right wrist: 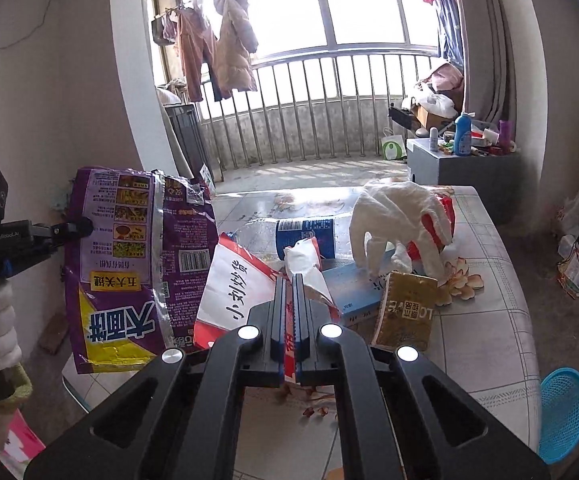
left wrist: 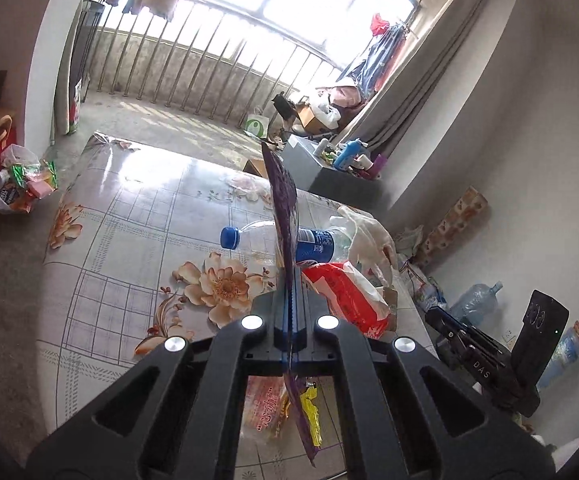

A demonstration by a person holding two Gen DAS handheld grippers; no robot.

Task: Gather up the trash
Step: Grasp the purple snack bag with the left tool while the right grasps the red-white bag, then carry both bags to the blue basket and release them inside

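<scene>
- Left gripper [left wrist: 291, 280] tilts down over table [left wrist: 129, 220], jaws clamped on purple bag [right wrist: 137, 264], hanging edge-on between fingers.
- Right gripper [right wrist: 289, 284] angled down, pinching red-white bag [right wrist: 233, 292]; bottle [right wrist: 305, 236] beyond fingertips.

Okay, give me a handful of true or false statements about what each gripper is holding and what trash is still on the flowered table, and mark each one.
1. The left gripper is shut on the flat purple snack bag. True.
2. The right gripper is open and empty. False: it is shut on the red-and-white paper bag.
3. The clear plastic bottle with a blue cap stands upright. False: it lies on its side.
4. A white glove lies on the flowered table. True.
</scene>
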